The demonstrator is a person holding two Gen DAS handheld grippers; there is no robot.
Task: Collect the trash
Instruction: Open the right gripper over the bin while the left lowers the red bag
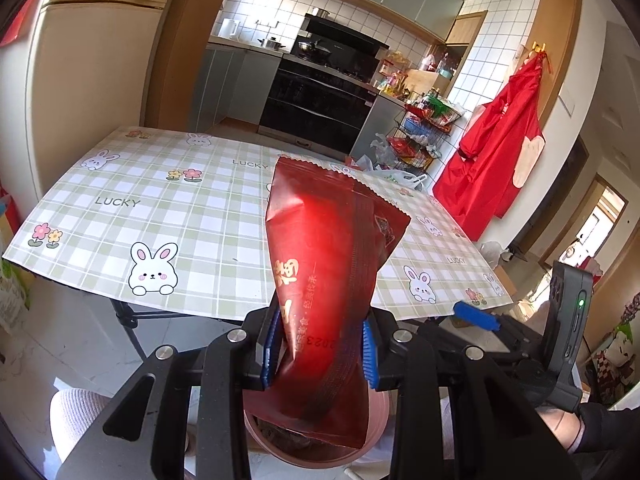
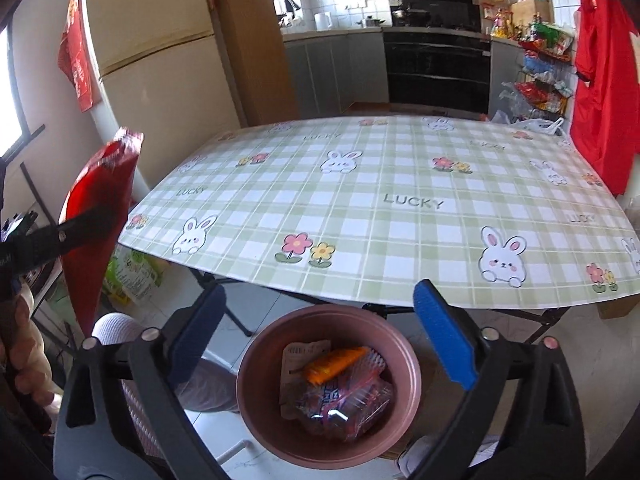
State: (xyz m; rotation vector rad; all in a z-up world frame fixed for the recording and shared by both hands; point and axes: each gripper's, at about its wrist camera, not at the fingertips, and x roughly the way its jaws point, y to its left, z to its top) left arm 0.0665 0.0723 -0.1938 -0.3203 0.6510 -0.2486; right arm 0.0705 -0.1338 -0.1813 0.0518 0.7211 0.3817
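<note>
Gripping red wrapper, left claw

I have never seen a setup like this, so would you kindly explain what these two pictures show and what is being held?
There is no robot here: a person holds a two-finger claw in each hand, and each claw carries a wide-angle camera looking forward along its fingers. One picture comes from the left claw, which is shut on a red snack bag, held above a pink bin. The other comes from the right claw, which is open and holds nothing; it hangs over the same pink bin, which already contains an orange wrapper and other wrappers. Beyond lies a table with a checked bunny tablecloth, with no loose items on the part in view.
</note>
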